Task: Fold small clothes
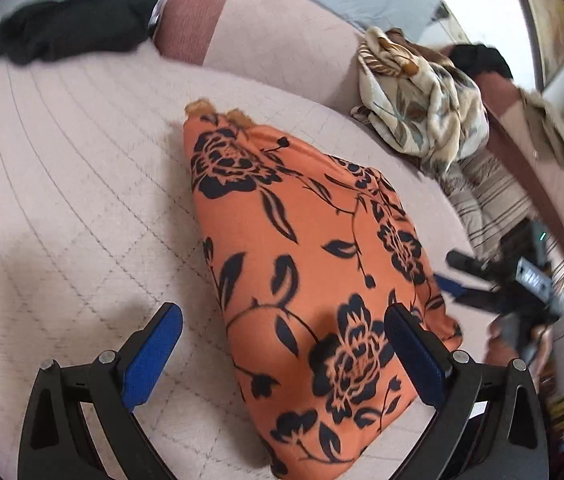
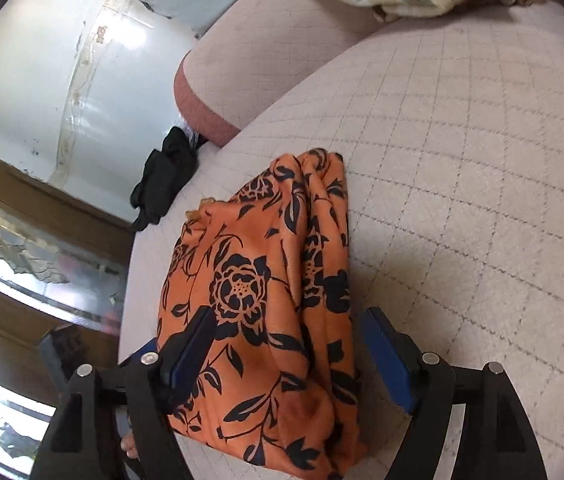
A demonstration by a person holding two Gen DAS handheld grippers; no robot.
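The orange cloth [image 1: 301, 280] lay folded long, its narrow end pointing away. Both the left gripper [image 1: 282, 344] and the right gripper [image 2: 289, 344] stood wide open, holding nothing.

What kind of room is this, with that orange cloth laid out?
Probably a bedroom or sitting room in a home: the orange floral garment lies on a quilted pink cover, with a bolster cushion behind and a leaf-print blanket heaped beside it.

Home bedroom: quilted bed [image 1: 62, 168], pillows [image 1: 266, 36]
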